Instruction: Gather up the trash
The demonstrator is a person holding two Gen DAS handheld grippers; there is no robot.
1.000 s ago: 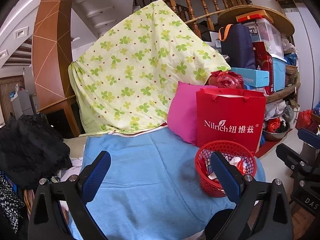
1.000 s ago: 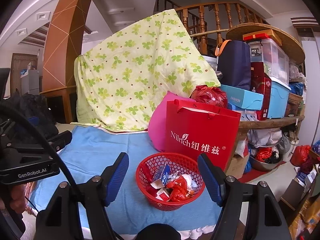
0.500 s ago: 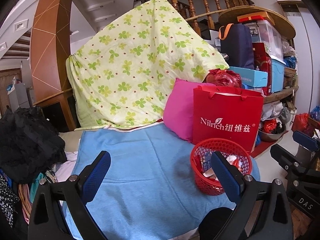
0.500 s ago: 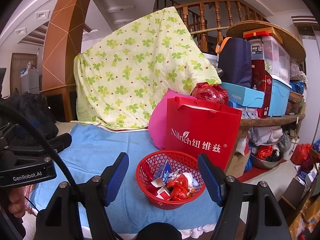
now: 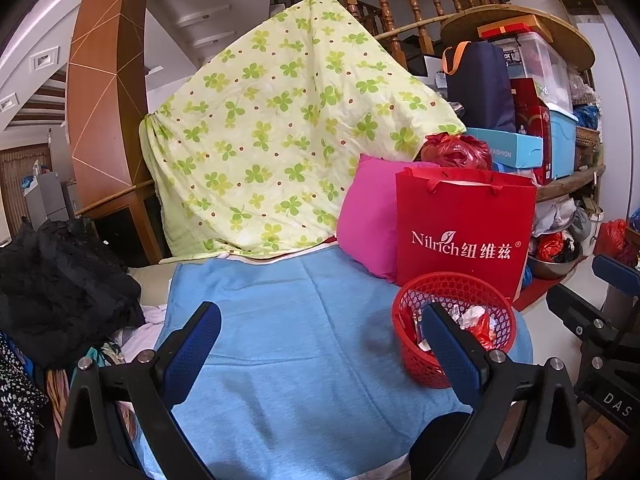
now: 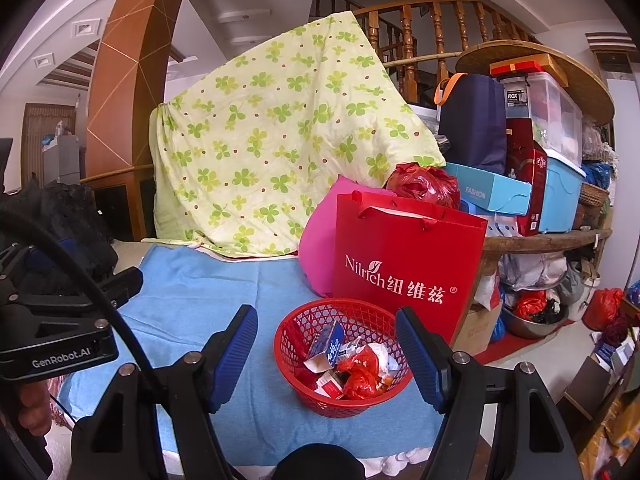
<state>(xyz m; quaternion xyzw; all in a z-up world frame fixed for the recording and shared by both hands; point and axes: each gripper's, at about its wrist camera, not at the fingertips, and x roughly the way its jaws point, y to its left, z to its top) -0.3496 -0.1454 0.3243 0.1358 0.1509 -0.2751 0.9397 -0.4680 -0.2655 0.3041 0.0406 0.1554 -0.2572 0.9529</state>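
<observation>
A red basket [image 6: 343, 360] of trash [image 6: 352, 366] sits on a blue cloth [image 6: 208, 292], just before a red bag [image 6: 408, 264]. The right tongs [image 6: 326, 354] hang open above the cloth with the basket between their blue pads, untouched; the left tongs [image 5: 318, 344] gape empty over bare cloth.

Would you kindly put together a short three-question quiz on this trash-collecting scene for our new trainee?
1. True or false: the red basket holds trash.
2. What stands directly behind the basket: A) red paper bag, B) steel bowl, C) black garment pile?
3. Fill in: the basket rests on a ____ blue towel.
4. Bonus omitted.

Key: 1 true; 2 A; 3 light. Both the right hand-held gripper and the left hand-held gripper are open and hold nothing.
</observation>
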